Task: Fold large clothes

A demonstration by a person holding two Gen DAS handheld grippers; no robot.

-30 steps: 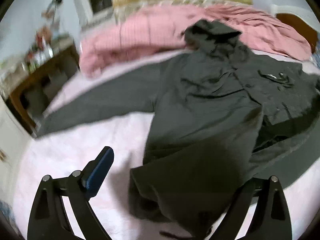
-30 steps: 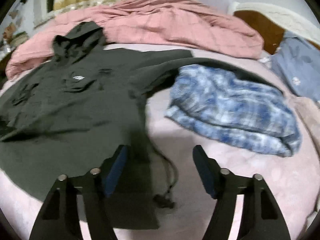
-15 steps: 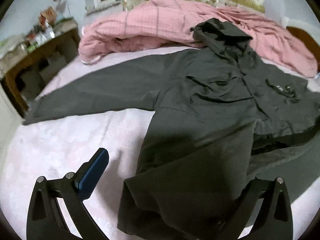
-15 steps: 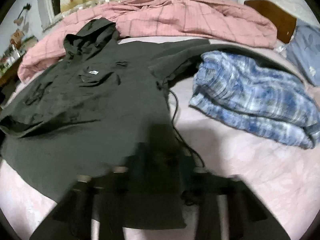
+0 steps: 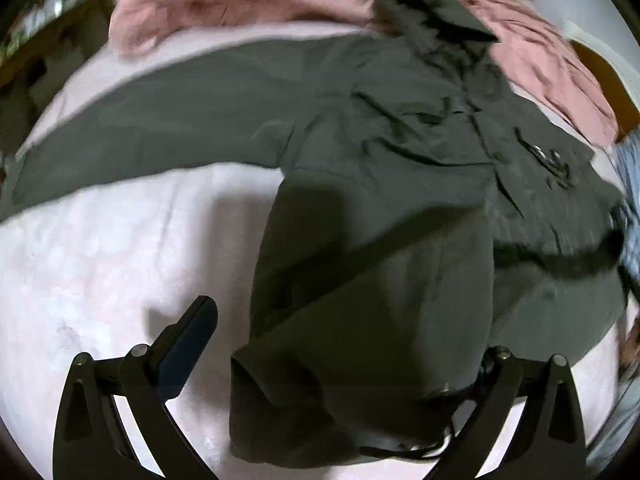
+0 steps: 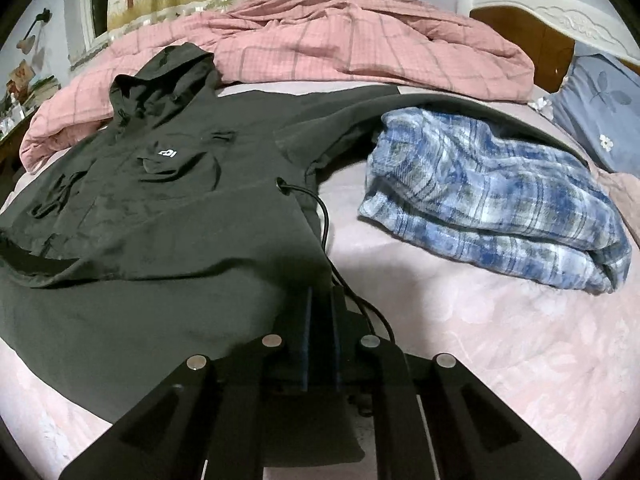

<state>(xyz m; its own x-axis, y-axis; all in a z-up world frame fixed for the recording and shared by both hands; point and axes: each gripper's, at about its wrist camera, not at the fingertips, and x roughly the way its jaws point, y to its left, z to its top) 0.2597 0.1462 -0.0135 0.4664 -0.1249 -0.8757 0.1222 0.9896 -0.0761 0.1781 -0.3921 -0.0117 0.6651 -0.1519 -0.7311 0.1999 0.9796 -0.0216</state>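
Right gripper I see clamped on the dark hooded jacket's hem at lower centre; left gripper gapes wide over its folded corner on the pink bed.

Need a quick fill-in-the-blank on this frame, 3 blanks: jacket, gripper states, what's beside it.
1. The right gripper is shut on the hem of the dark ____ jacket.
2. The left gripper has its fingers ____, with the jacket's folded corner lying between them.
3. On the bed sheet, to the right of the jacket, lies a folded blue ____ garment.

Missing words: hooded; open; plaid
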